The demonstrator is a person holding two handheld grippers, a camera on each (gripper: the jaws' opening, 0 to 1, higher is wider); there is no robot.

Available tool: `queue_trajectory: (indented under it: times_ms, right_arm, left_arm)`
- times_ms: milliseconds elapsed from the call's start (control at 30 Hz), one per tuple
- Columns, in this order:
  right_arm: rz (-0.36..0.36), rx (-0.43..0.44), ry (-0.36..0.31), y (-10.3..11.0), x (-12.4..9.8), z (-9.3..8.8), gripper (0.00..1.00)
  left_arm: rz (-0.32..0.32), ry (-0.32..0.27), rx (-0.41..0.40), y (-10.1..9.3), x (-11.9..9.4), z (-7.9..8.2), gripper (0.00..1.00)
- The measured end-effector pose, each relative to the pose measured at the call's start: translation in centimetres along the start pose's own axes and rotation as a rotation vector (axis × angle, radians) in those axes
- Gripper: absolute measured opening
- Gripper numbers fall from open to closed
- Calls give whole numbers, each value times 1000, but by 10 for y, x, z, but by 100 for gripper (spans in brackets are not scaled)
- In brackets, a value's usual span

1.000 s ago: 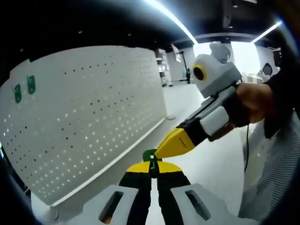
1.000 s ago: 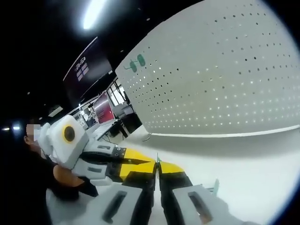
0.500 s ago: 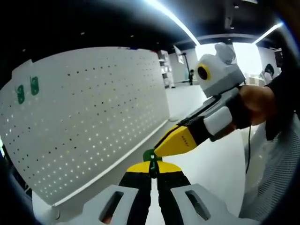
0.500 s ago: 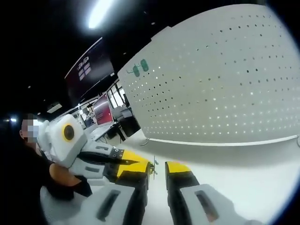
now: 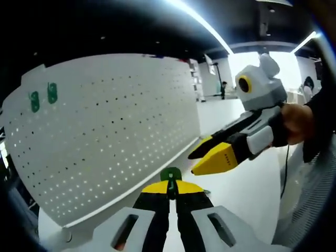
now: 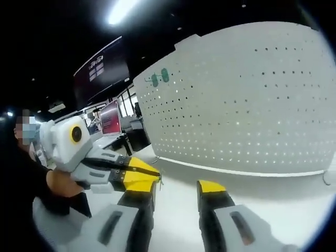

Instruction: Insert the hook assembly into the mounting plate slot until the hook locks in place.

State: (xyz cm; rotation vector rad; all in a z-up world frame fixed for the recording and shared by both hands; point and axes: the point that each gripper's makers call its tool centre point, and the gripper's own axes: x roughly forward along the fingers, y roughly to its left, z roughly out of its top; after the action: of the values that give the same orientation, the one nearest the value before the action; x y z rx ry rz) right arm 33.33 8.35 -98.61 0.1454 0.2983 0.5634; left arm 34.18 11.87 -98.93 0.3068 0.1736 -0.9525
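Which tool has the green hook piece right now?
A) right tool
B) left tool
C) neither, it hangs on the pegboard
B: the left tool has its jaws shut on the green hook, while the right tool stands open with nothing between its jaws.

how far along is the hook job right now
Early stage. Done: two small green pieces already hang at the upper corner of the white perforated pegboard. In hand: the left gripper is shut on a small green hook part, while the right gripper is open and empty. Left: bringing the hook to the board, inserting it and locking it.
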Motion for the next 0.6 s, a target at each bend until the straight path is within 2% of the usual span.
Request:
queue_trajectory:
  times_ms: [200,600]
  right_arm:
    - [-10,-123,-16,4,-1,7,34]
    - [5,-131,-72,8,-4,19,36]
  left_arm:
    - [22,-13,-13,7,-3,3,3]
    - [80,-69,-63,28,-17,18,3]
